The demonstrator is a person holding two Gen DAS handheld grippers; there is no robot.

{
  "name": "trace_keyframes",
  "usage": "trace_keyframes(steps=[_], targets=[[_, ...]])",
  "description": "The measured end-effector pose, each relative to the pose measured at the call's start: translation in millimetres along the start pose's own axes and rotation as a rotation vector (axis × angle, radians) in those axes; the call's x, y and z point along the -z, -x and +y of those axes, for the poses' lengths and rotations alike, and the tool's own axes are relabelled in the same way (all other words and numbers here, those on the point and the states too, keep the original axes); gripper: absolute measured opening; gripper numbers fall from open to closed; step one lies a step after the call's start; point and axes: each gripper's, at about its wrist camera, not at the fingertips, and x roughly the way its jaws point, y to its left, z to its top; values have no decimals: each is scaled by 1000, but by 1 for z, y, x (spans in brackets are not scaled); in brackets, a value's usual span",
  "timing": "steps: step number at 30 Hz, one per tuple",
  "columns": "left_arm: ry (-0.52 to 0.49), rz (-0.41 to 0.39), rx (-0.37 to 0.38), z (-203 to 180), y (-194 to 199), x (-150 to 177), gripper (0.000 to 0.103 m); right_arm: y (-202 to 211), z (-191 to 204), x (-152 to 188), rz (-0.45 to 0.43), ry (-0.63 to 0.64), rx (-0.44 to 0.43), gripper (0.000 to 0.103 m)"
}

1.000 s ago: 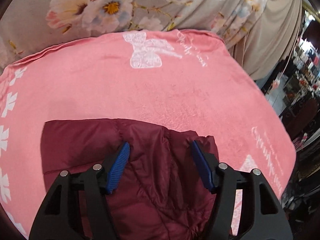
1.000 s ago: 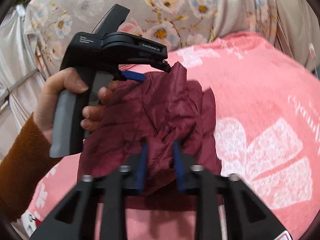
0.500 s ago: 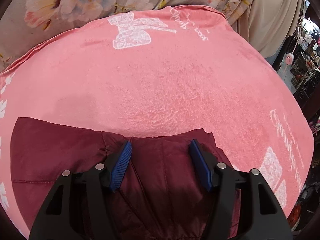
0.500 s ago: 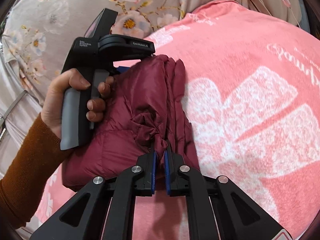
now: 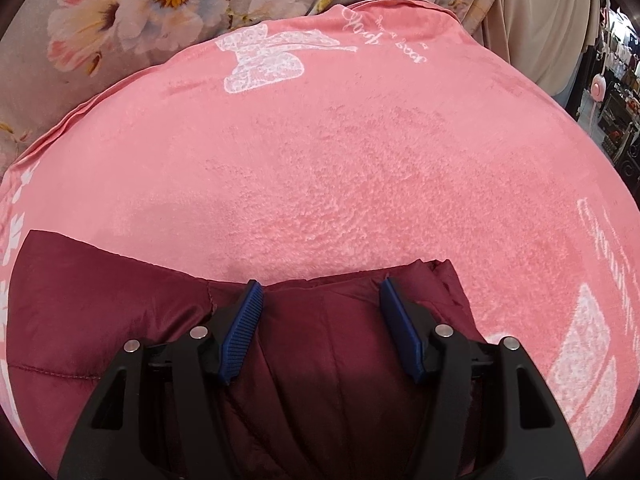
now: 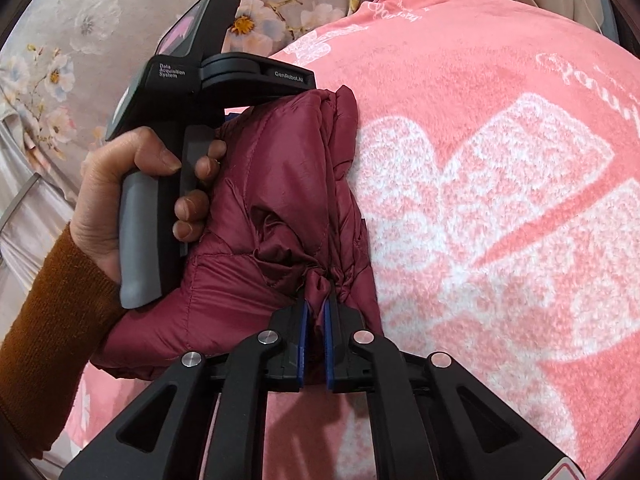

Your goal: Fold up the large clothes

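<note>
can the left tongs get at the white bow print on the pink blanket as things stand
Probably yes: the left tongs stand spread over the maroon puffer jacket, and only bare pink blanket lies between them and the white bow print.

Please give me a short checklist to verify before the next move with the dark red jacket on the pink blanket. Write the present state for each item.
1. Right tongs grip the dark red jacket: ok, a pinch of fabric is clamped between the blue pads.
2. Left tongs grip the jacket: cannot tell; the pads stand wide with thick folded fabric between them.
3. Jacket lies on the pink blanket: ok, it rests there as a bundle.
4. Fold is neat: not ok, the fabric is bunched and wrinkled near the right tongs.
5. Blanket beyond the jacket is free: ok, nothing lies on it.
</note>
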Motion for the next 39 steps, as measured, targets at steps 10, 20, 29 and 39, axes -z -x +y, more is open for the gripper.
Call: trace_keyframes(steps=[10,20,29,39], targets=[[-9,-41,-32,-3,-10,5,60,-4,-2,1,-17,10,-9,2],[-3,-52,-23,-2,-8,6,61,0,3,11,-30,11,-30,3],[242,-182,151,75,117,26,87,61,20,-21,-121,29,25,45],[430,-143,84,159,152,103,92,18,51,-79,-99,107,70,36]])
